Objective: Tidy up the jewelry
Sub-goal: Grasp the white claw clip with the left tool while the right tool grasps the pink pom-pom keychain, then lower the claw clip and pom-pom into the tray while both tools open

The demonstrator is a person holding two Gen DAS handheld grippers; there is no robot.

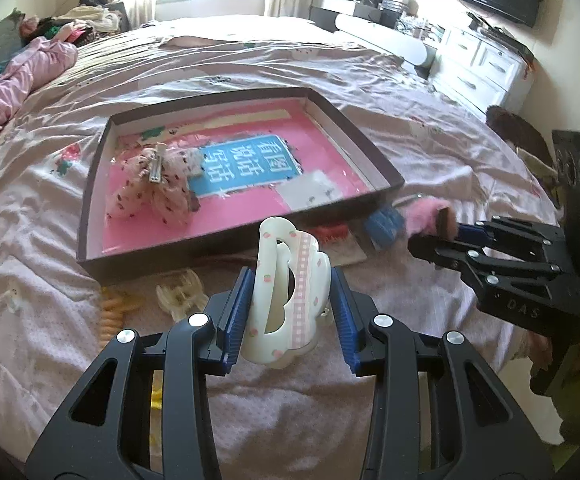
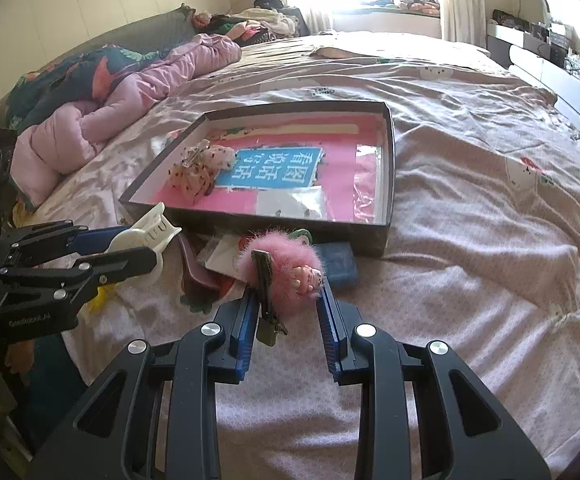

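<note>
My left gripper (image 1: 292, 296) is shut on a white claw hair clip (image 1: 285, 292) with pink print, held above the bed just in front of the dark shallow box (image 1: 89, 196). It also shows in the right wrist view (image 2: 145, 236). My right gripper (image 2: 287, 308) is shut on a pink fluffy hair clip (image 2: 285, 264) with a small doll, near the box's front edge (image 2: 249, 228). It also shows in the left wrist view (image 1: 430, 216). A spotted bow clip (image 1: 157, 184) lies inside the box on its pink liner.
On the bed before the box lie a translucent claw clip (image 1: 181, 292), a yellow spiral hair tie (image 1: 109, 312), a blue comb-like clip (image 1: 384, 220), a red clip (image 1: 330, 234) and a small packet (image 2: 225, 256). A pink jacket (image 2: 129, 96) lies at the left.
</note>
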